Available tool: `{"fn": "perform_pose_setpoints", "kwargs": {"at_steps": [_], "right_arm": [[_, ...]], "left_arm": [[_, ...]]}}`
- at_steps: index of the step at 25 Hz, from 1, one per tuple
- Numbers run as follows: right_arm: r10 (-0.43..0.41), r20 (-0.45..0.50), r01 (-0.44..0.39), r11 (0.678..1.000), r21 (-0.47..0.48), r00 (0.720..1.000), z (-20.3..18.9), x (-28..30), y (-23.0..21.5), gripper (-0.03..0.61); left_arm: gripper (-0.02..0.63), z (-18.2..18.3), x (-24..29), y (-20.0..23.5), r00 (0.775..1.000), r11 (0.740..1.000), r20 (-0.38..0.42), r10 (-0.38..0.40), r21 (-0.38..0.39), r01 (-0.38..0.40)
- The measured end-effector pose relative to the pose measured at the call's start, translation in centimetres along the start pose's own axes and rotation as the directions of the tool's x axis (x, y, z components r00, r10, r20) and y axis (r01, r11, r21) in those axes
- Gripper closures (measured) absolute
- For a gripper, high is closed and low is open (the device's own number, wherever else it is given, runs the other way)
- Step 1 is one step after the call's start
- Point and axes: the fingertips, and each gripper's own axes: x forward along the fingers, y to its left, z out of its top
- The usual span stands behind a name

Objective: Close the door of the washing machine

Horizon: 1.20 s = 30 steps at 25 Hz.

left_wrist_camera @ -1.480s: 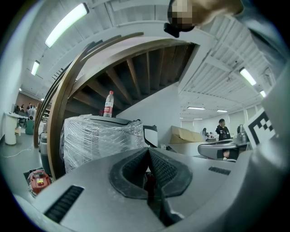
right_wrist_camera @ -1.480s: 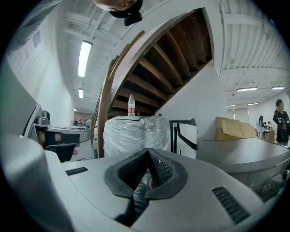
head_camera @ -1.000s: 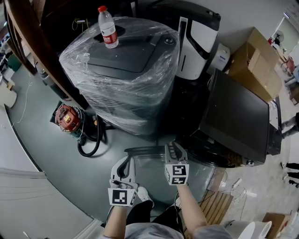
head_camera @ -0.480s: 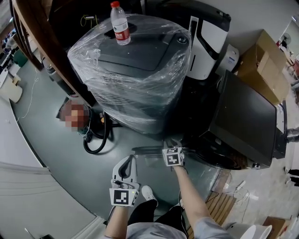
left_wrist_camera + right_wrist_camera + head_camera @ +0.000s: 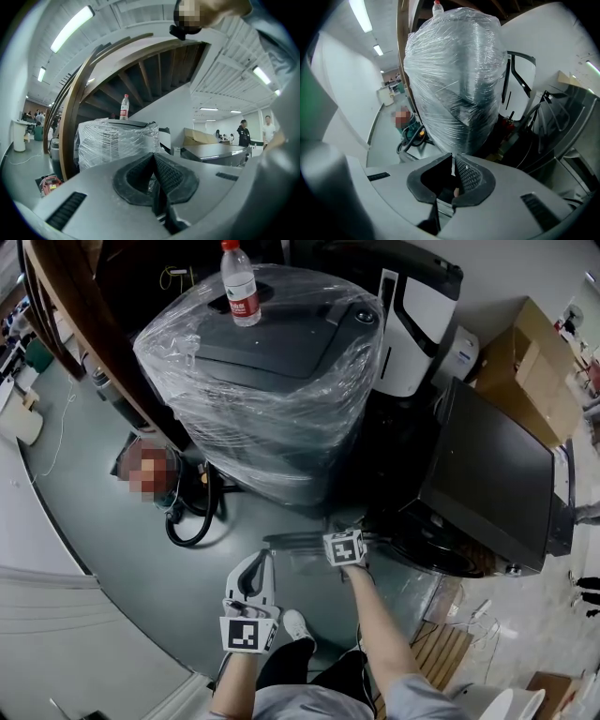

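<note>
The dark grey washing machine (image 5: 492, 474) stands at the right in the head view. Its round see-through door (image 5: 309, 563) hangs open toward me, low above the floor. My right gripper (image 5: 342, 529) reaches out over the door's dark far rim (image 5: 291, 540); its jaws are together, and its own view shows nothing held between them (image 5: 453, 157). I cannot tell whether it touches the rim. My left gripper (image 5: 262, 561) hovers to the left of the door, shut and empty (image 5: 153, 154). The machine's body (image 5: 567, 126) fills the right of the right gripper view.
A plastic-wrapped appliance (image 5: 262, 362) with a water bottle (image 5: 238, 273) on top stands straight ahead. A white unit (image 5: 412, 324) and a cardboard box (image 5: 525, 362) are behind the washing machine. A black hose (image 5: 187, 517) lies on the floor at left, and wooden slats (image 5: 427, 652) lie by my right side.
My right gripper has tipped forward and moved out to the door's far rim. The left gripper has stayed where it was, still shut.
</note>
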Motion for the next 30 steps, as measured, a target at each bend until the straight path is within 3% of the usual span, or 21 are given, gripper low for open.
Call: {"fn": "perform_pose_setpoints", "kwargs": {"at_steps": [6,12,22,30], "right_arm": [[0.013,-0.014,-0.014,1.0,-0.016,1.0,-1.7,-1.0,0.8,0.569],[0.048,-0.009,-0.047,0.997,0.068,0.999,-4.6,-3.0,1.9,0.569],[-0.012,-0.01,0.011,0.995,-0.102,1.0,-9.7,-7.3,2.3,0.571],[-0.063,-0.016,0.056,0.958,-0.28,0.998,-14.3,-10.9,1.3,0.571]], "left_arm": [[0.614,0.0,0.0,-0.7,1.0,1.0,0.002,-0.013,0.001,0.013],[0.614,0.1,0.2,-1.7,1.0,1.0,0.005,-0.029,0.0,0.029],[0.613,0.2,0.3,-4.6,0.998,0.998,0.01,-0.064,0.0,0.064],[0.613,0.3,0.9,-7.9,0.995,0.995,0.007,-0.101,0.012,0.101]]}}
